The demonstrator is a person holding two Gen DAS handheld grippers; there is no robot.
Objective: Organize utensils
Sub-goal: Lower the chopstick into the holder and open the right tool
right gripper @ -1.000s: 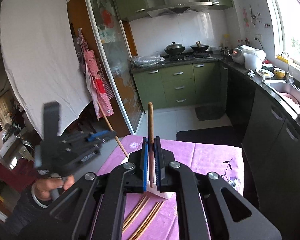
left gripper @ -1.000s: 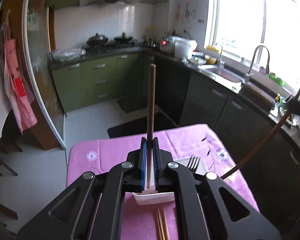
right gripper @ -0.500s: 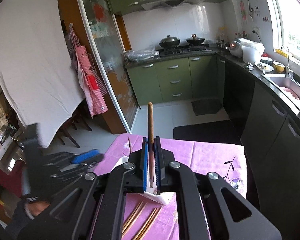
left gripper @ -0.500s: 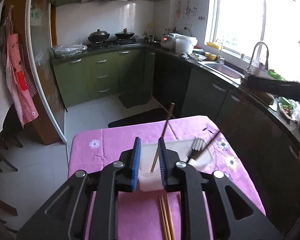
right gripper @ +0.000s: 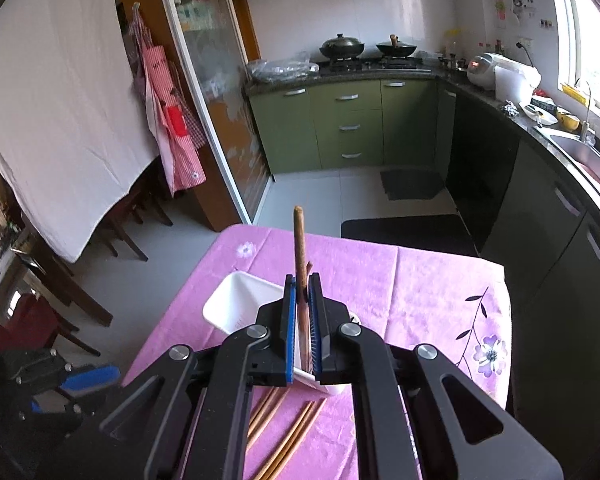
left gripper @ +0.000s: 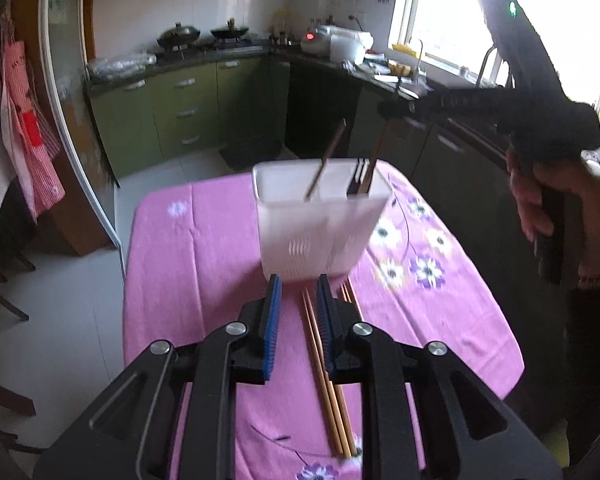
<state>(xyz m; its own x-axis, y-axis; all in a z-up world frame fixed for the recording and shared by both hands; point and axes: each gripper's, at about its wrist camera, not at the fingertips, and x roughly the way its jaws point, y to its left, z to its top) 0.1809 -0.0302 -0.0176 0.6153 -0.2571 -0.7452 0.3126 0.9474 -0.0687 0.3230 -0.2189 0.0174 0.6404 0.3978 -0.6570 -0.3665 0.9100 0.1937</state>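
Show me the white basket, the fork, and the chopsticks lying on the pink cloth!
white basket [left gripper: 320, 232]: left wrist view, front wall.
fork [left gripper: 360, 172]: left wrist view, tines above the rim.
chopsticks [left gripper: 324, 368]: left wrist view, middle of the shafts.

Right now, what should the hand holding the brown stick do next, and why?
Probably open the right gripper and let the brown utensil handle go. It is pinched upright, with its lower end already inside the white utensil holder. The left gripper is open and holds nothing, above the chopsticks on the tablecloth.
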